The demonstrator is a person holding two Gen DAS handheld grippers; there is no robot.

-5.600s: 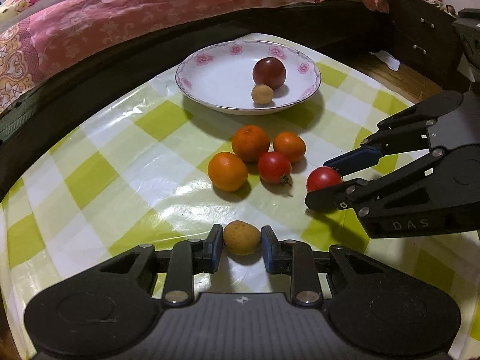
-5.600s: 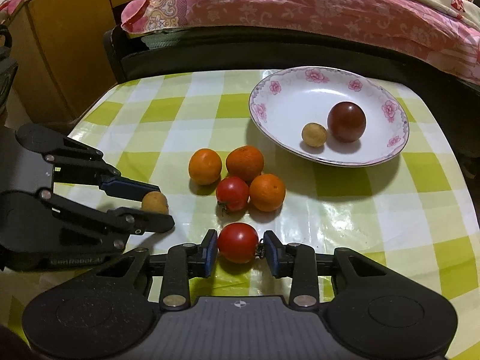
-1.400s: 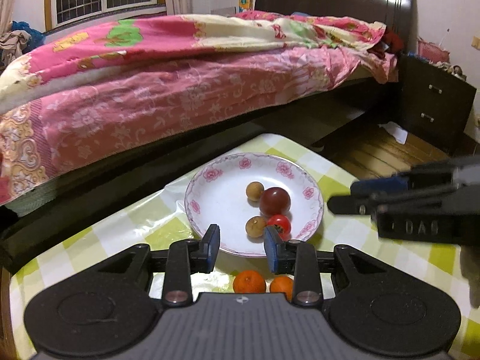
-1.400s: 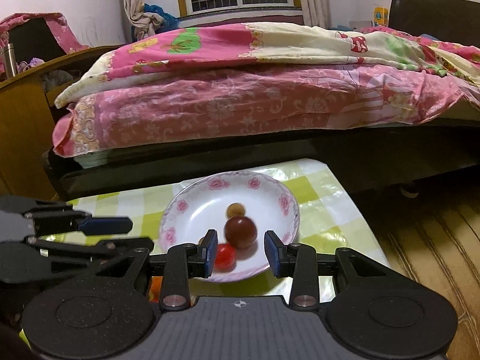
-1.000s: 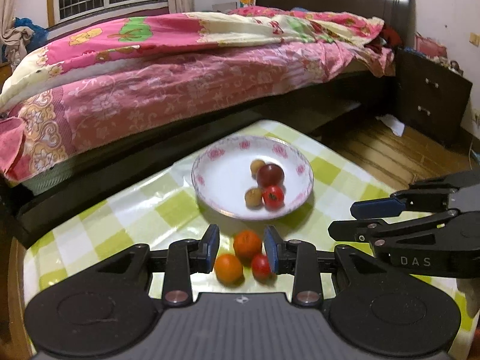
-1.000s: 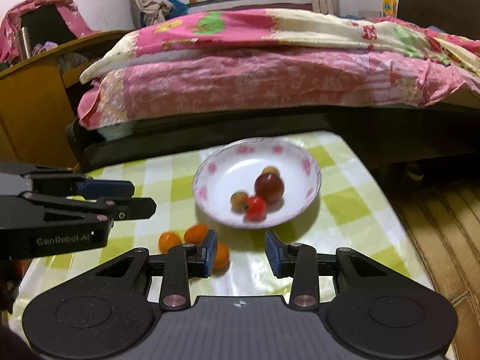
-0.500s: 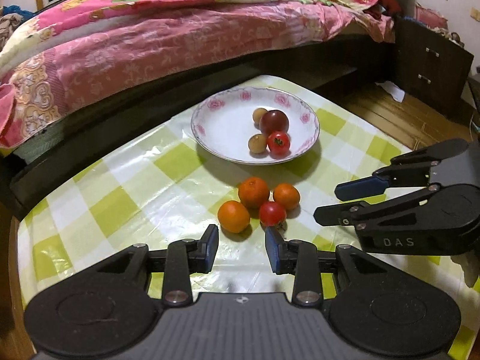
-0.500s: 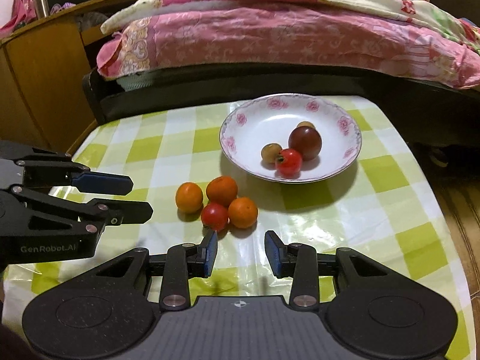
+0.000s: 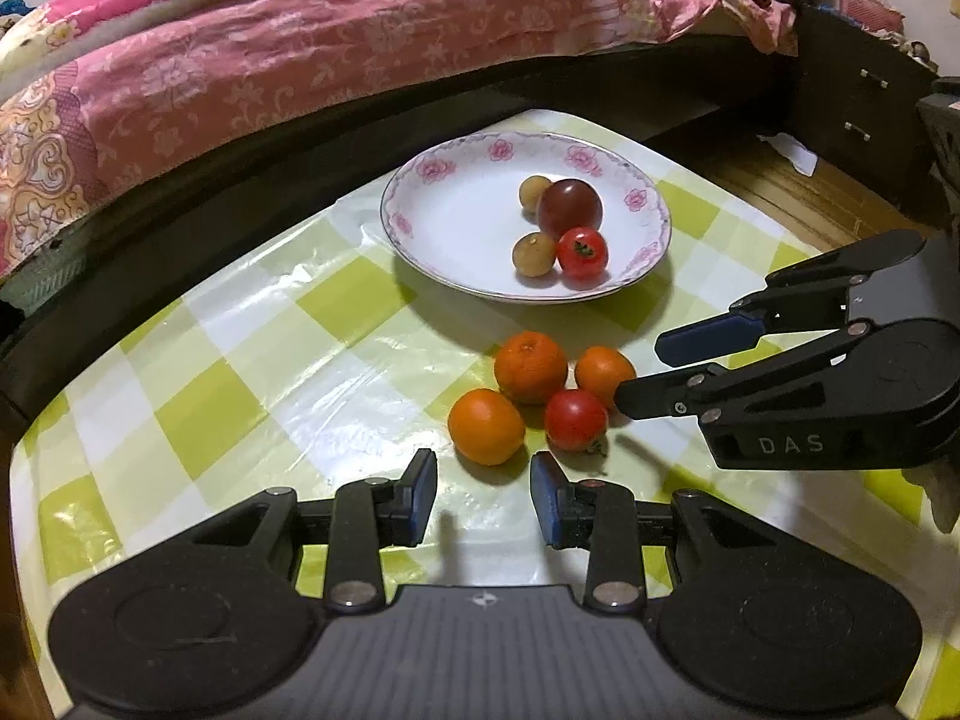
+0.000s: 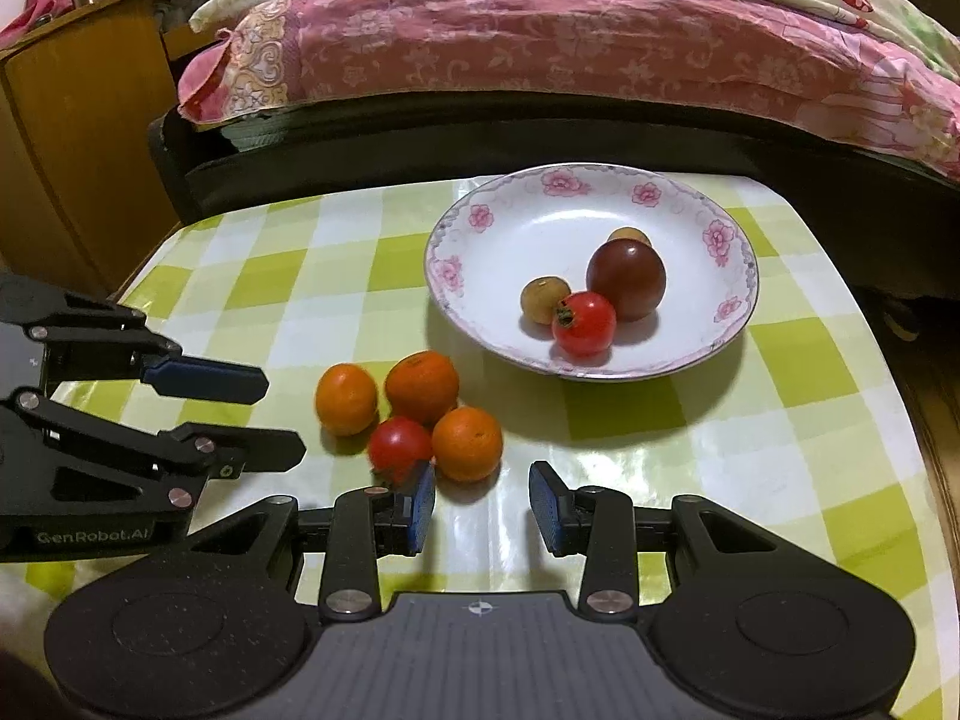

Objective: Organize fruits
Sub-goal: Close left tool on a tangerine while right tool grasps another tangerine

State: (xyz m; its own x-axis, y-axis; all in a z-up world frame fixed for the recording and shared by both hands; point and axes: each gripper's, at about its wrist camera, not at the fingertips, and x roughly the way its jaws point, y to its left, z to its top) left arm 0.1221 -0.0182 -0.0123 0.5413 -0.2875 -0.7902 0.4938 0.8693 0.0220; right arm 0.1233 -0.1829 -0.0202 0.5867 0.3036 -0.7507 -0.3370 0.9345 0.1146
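Observation:
A white floral plate (image 9: 444, 222) (image 10: 498, 252) holds a dark plum (image 9: 569, 208) (image 10: 626, 279), a red tomato (image 9: 581, 252) (image 10: 584, 324) and two small tan fruits (image 9: 533, 253) (image 10: 544, 299). On the checked cloth lie three oranges (image 9: 486, 426) (image 10: 467, 444) and a red tomato (image 9: 575, 420) (image 10: 399, 447). My left gripper (image 9: 483, 489) is open and empty, just short of the nearest orange; it also shows in the right wrist view (image 10: 279, 417). My right gripper (image 10: 480, 501) is open and empty, just short of an orange; it also shows in the left wrist view (image 9: 639, 373).
The table (image 9: 198, 396) carries a green and white checked cloth. A bed with a pink quilt (image 9: 300, 48) runs along its far side. A dark nightstand (image 9: 852, 90) stands at the right and a wooden cabinet (image 10: 78, 138) at the left.
Both grippers carried a tan fruit and a red tomato to the plate and let go. They have since drawn back and dropped down toward the fruits on the cloth.

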